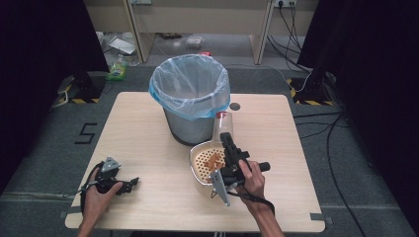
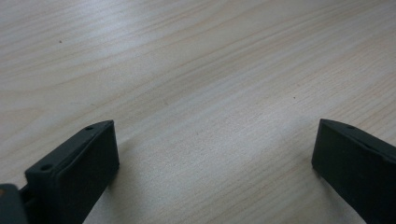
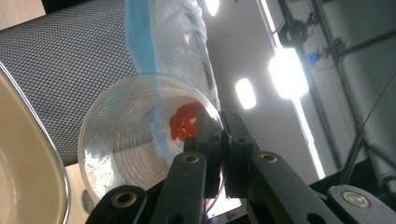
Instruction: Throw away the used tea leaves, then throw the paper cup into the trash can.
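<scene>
My right gripper is shut on the rim of a clear plastic cup, held tilted above a cream perforated bowl that holds orange crumbs. In the right gripper view the jaws of that gripper pinch the cup wall, and red bits cling inside near the cup's bottom. My left gripper rests low at the table's front left, open, with only bare wood between the fingers of the gripper.
A grey mesh bin lined with a blue bag stands at the table's centre back, just behind the cup; its mesh wall shows close by. Cables and clutter lie on the floor beyond.
</scene>
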Available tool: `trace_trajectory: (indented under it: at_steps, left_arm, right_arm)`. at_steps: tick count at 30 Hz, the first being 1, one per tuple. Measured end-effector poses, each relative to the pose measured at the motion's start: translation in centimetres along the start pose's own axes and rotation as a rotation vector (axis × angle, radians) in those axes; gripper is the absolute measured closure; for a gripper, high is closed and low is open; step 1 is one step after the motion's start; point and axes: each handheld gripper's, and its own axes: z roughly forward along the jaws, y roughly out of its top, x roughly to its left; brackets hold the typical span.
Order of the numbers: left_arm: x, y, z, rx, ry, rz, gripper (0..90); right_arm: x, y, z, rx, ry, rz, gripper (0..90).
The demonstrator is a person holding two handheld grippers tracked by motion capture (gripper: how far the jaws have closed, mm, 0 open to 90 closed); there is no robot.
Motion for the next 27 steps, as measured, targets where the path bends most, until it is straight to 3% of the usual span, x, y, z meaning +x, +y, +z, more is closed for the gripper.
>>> trace_trajectory:
  at_steps: [9, 14, 22, 27]
  left_arm:
    - [0.0, 0.0, 0.0, 0.001, -0.003, -0.004, 0.0]
    - [0.0, 0.1, 0.1, 0.001, 0.0, -0.006, 0.0]
    - [0.0, 0.1, 0.1, 0.001, 0.0, -0.007, 0.0]
    - [0.0, 0.1, 0.1, 0.001, 0.0, -0.006, 0.0]
  right_arm:
    - [-1.8, -3.0, 1.0, 0.093, 0.073, 0.287, 87.2]
    - [-2.9, -4.7, 1.6, 0.132, 0.121, 0.471, 87.1]
    - [-3.4, -6.7, 2.6, 0.183, 0.177, 0.656, 87.1]
    - [-4.1, -7.6, 3.3, 0.198, 0.192, 0.741, 87.0]
